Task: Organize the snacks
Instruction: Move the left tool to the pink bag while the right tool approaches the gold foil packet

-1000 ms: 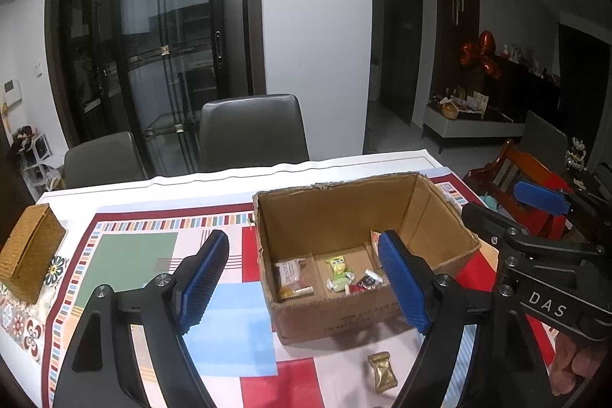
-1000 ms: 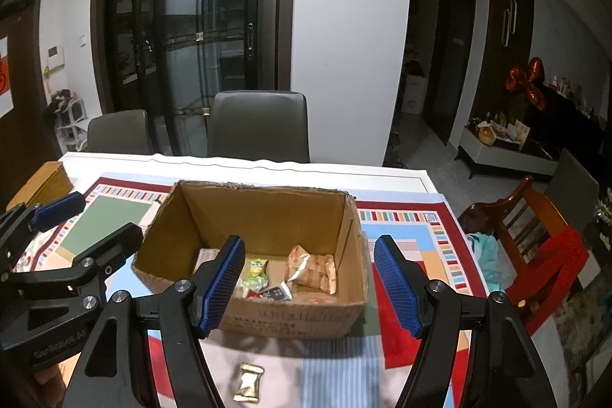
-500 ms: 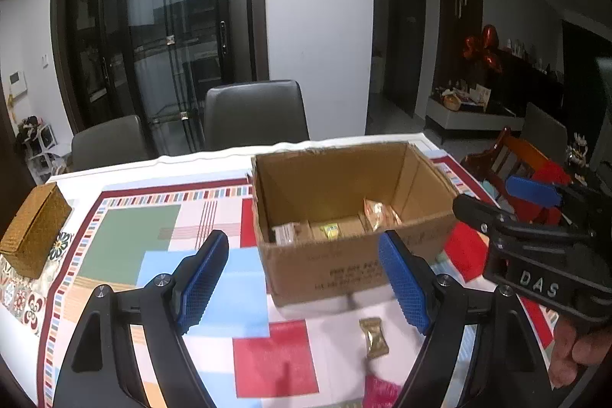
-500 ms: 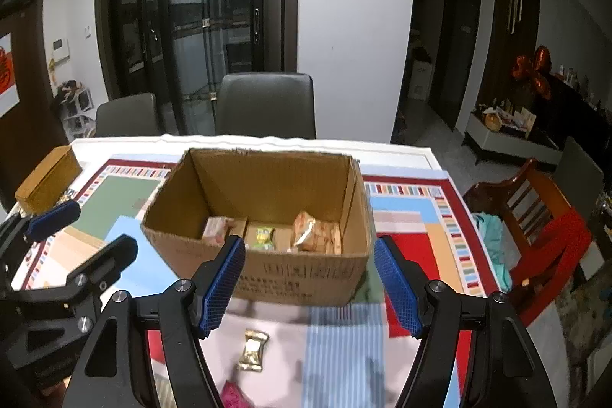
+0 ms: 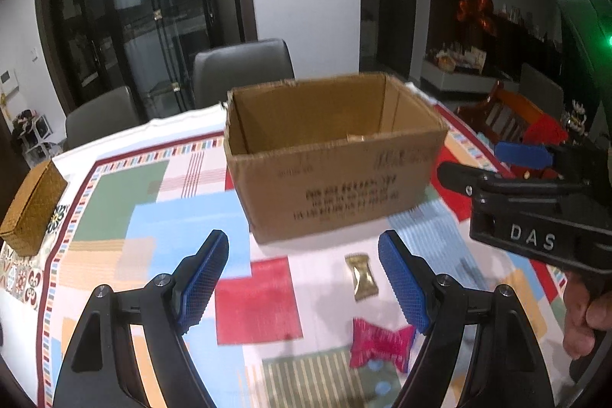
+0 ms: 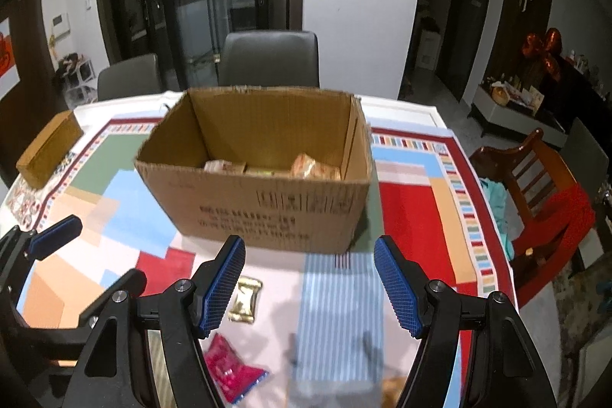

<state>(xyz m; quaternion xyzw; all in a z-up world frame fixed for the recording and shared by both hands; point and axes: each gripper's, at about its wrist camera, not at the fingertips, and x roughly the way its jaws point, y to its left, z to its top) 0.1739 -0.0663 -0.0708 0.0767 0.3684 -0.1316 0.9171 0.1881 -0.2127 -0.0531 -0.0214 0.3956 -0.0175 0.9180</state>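
Both grippers hang low over the desk (image 5: pixel 126 186), side by side, jaws wide open and holding nothing. The left gripper (image 5: pixel 304 287) and right gripper (image 6: pixel 310 287) point at the box (image 6: pixel 267 205). A gold candy (image 5: pixel 360 278) and a red candy (image 5: pixel 378 343) lie before it.

Black angular frame on the left gripper (image 5: pixel 304 285), its fingers (image 5: pixel 202 280) faced with blue cross-hatched pads, silver screws behind each. The right gripper (image 6: pixel 310 287) matches: black arms, blue pads, silver screws. Its body reads "DAS" in white, and a bare-skinned hand (image 5: pixel 585 316) shows behind.
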